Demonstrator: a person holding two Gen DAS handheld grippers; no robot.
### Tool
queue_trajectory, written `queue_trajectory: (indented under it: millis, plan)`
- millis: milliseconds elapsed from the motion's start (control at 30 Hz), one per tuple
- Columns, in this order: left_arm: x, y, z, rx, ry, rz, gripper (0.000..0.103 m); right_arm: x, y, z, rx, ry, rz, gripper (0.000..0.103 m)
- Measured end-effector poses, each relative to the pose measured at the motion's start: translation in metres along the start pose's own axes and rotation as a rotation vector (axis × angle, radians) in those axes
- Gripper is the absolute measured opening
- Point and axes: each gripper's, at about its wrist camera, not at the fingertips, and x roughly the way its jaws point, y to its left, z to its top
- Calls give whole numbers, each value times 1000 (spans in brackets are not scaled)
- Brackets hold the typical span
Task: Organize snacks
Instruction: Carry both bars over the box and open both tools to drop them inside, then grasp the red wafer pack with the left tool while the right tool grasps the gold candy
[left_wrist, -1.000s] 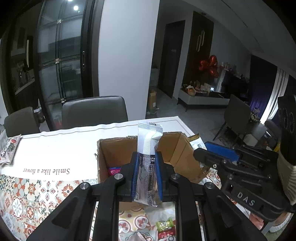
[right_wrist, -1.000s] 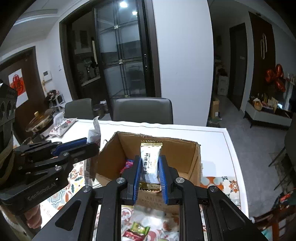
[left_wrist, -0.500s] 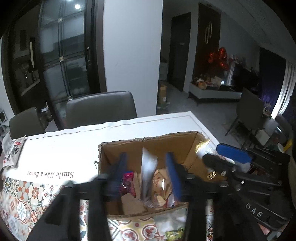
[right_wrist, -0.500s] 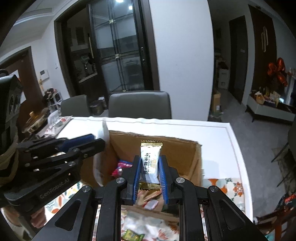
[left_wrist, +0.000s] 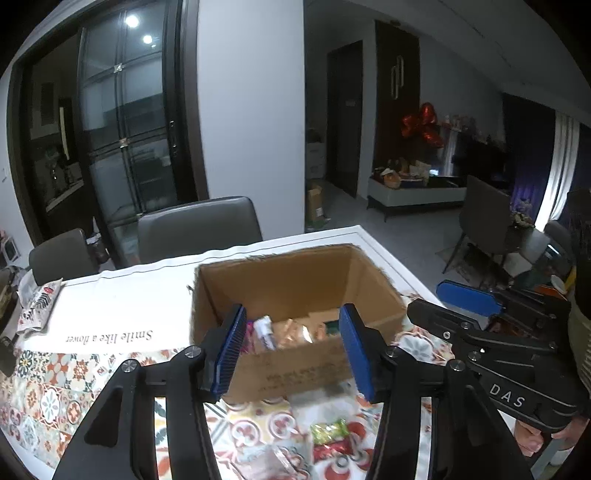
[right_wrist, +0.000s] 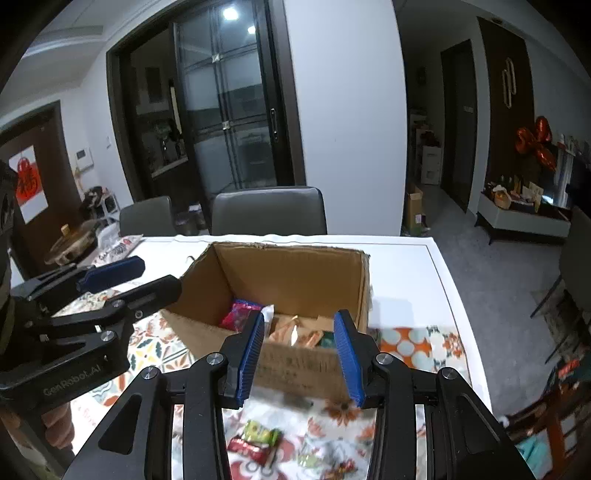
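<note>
Cardboard box (left_wrist: 295, 280) of snacks (left_wrist: 291, 332) sits just beyond both gaping tools (left_wrist: 291, 347).

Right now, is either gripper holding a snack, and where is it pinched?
Nothing is held. The left gripper and right gripper both have their jaws apart and empty, above the cardboard box with snacks inside.

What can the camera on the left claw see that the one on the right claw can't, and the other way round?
Only the left view shows the "Smile like a flower" lettering on the tablecloth. Only the right view shows the red paper decoration on a door. Both show the cardboard box with snacks inside, loose wrapped snacks on the table in front of it, and both claws open: left claw, right claw.
</note>
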Motion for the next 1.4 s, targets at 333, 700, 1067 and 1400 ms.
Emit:
queue_trajectory:
  millis: [333,700,1067,1400]
  plan:
    - [-23,-25,-38,19,-5,-10,56,-33,-9,-40,33,-21,6,41]
    - [-14,-33,-90,-16,76,-56,61,-35,-15,-86,81,28,-18,49]
    - [18,-36,-133,-52,215,-83,62,-7,-23,-138,152,179,-22,49]
    - [59,-37,-158,-79,333,-94,63,27,-38,-165,208,281,-49,49]
